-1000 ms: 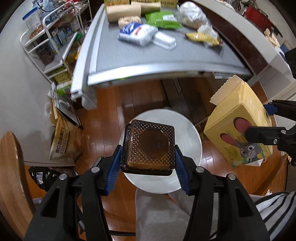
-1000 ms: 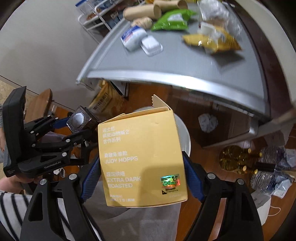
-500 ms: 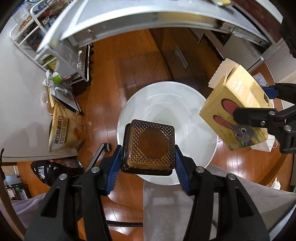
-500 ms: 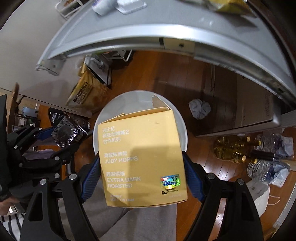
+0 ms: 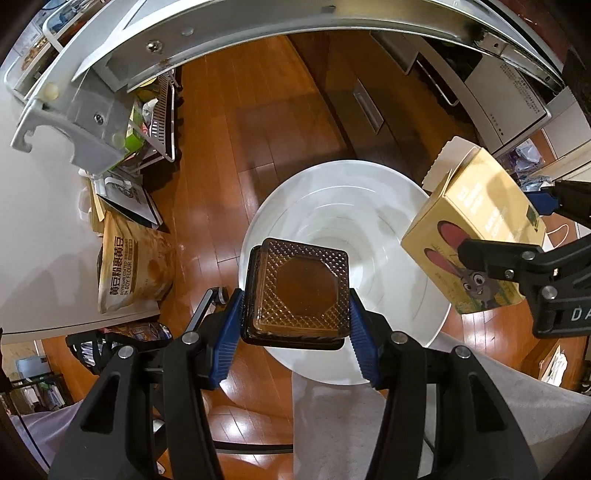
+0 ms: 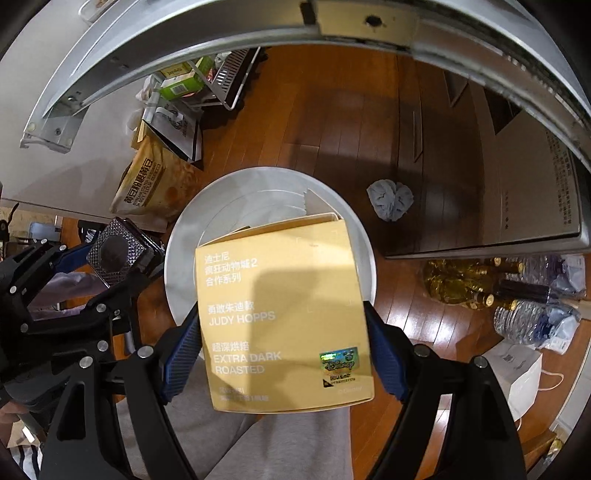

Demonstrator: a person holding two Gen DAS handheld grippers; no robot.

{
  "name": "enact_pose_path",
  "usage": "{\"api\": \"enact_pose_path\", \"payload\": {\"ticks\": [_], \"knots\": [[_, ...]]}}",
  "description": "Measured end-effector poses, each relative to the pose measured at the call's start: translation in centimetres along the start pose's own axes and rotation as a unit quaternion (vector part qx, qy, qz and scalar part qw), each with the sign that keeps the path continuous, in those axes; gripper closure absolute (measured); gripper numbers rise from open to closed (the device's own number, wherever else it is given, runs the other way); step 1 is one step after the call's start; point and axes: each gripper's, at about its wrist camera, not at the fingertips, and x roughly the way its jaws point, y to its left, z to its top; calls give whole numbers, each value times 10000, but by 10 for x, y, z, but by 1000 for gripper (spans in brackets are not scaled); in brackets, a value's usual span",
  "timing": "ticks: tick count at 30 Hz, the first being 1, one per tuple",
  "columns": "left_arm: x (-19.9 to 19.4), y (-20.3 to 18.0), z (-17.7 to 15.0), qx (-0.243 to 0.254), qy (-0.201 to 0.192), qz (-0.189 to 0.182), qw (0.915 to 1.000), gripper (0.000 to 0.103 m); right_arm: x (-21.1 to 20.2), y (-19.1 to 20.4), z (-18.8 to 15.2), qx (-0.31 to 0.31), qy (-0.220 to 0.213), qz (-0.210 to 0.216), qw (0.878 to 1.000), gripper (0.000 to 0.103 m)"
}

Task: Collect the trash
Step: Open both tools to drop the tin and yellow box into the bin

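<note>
My left gripper [image 5: 295, 328] is shut on a brown plastic tray [image 5: 301, 291] with a diamond pattern and holds it above the near rim of a round white bin [image 5: 332, 192] on the floor. My right gripper [image 6: 282, 354] is shut on a yellow cardboard box [image 6: 280, 314] with its flap open and holds it over the same bin [image 6: 258, 184]. In the left wrist view the box [image 5: 476, 236] hangs at the bin's right edge. In the right wrist view the tray [image 6: 118, 251] is at the bin's left edge.
The metal table edge [image 5: 258, 26] arches overhead. A soy flour bag [image 5: 129, 266] and a wire rack [image 5: 162, 107] stand to the left. A crumpled grey cloth [image 6: 389, 197] lies on the wood floor; bottles [image 6: 480, 288] lie at the right. My grey-trousered leg [image 6: 280, 443] is below.
Both grippers have dropped from table height down below the table edge toward the white bin, which now looks larger. Both still hold their items.
</note>
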Motion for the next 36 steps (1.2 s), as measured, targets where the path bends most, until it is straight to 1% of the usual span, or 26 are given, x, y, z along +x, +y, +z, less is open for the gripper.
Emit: {"api": "enact_pose_path", "payload": {"ticks": [4, 6, 7, 8, 9, 10, 16, 18, 22, 26, 30, 34, 36], "knots": [[0, -5, 1, 163, -15, -42, 9999, 48, 2, -2, 1, 112, 13, 34, 9999, 24], [2, -4, 3, 232, -9, -142, 9996, 44, 3, -2, 1, 113, 36, 42, 9999, 23], [1, -4, 4, 263, -18, -204, 9994, 31, 4, -1, 2, 121, 67, 49, 9999, 23], [-1, -5, 5, 303, -51, -237, 9992, 11, 4, -2, 3, 162, 95, 43, 9998, 22], [-2, -5, 5, 324, -78, -241, 9992, 6, 3, -2, 3, 202, 81, 54, 9997, 17], [-6, -5, 5, 320, -141, -250, 9991, 5, 2, -2, 3, 231, 61, 51, 9997, 12], [-17, 5, 6, 133, -208, -247, 9994, 5, -19, -2, 4, 124, -123, -103, 9998, 12], [-23, 11, 5, 55, -247, -252, 9994, 5, -37, 1, 2, -10, -323, -179, 9993, 12], [-43, 16, 2, -69, -426, -288, 9987, 5, -87, 11, -1, -437, -933, -355, 9940, 12], [-74, 18, 5, -177, -764, -309, 9964, 5, -136, 22, 4, -776, -1622, -666, 9814, 7], [-110, 18, 16, -322, -1235, -260, 9915, 5, -176, 22, 20, -865, -2173, -917, 9679, 5], [-143, 23, 32, -481, -1743, -179, 9833, 5, -213, 17, 37, -738, -2634, -898, 9577, 5], [-161, 27, 41, -555, -2021, -158, 9777, 5, -227, 15, 42, -677, -2810, -859, 9534, 5]]}}
